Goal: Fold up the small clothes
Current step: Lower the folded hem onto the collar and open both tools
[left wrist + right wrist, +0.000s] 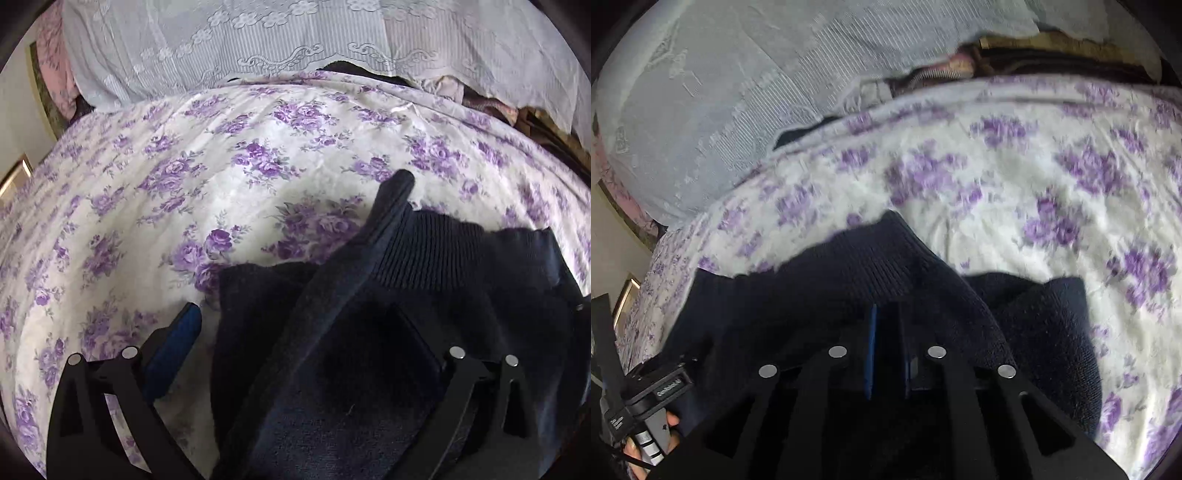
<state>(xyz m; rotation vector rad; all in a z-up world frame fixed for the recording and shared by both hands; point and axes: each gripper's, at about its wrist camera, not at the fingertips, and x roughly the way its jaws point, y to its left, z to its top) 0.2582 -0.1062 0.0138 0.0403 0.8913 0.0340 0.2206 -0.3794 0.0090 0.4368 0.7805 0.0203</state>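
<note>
A dark navy knit garment (pixel 424 258) with a ribbed band lies bunched on the floral bed sheet (pixel 147 206). My left gripper (pixel 295 332) stands wide open over it. Its left finger with the blue pad (pixel 173 350) rests on bare sheet, and the cloth covers most of its right finger (pixel 417 350). A dark flap of the garment (pixel 395 199) sticks up past the jaws. In the right wrist view my right gripper (pixel 888 314) is shut on the ribbed band of the garment (pixel 886 258), which humps up just beyond the fingertips.
A white lace cover (pixel 258 44) drapes over a pile along the far edge of the bed, with pink and brown fabrics (pixel 491 103) showing under it. A hand holding the other gripper's handle (pixel 650 428) shows at the lower left of the right wrist view.
</note>
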